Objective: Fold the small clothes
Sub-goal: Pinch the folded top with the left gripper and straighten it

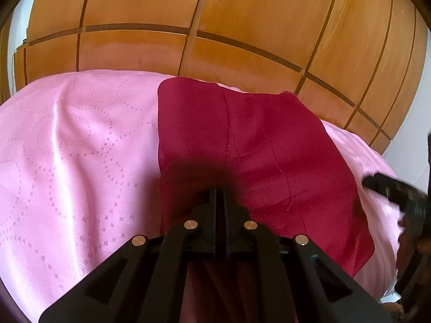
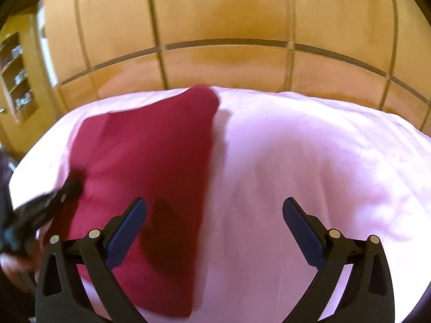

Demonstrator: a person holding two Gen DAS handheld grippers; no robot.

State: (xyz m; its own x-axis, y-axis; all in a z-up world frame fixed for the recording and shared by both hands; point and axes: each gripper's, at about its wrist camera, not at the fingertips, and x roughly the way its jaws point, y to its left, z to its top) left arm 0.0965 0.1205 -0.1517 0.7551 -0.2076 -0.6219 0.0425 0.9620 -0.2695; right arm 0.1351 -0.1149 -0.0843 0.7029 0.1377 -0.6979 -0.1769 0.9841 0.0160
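A dark red garment (image 1: 269, 145) lies flat on the pink bedspread (image 1: 75, 140), with seams running across it. My left gripper (image 1: 220, 191) is shut, its tips pressed together on the near part of the garment and pinching the cloth. From the right wrist view the left gripper (image 2: 72, 183) reaches in at the garment's (image 2: 150, 156) left edge. My right gripper (image 2: 214, 202) is open wide and hangs above the garment's right edge, holding nothing. One of its fingers (image 1: 382, 185) shows blurred at the right of the left wrist view.
Wooden wardrobe doors (image 1: 215, 27) stand right behind the bed. A shelf unit (image 2: 16, 80) with small items is at the far left. Bare bedspread (image 2: 323, 161) stretches to the right of the garment.
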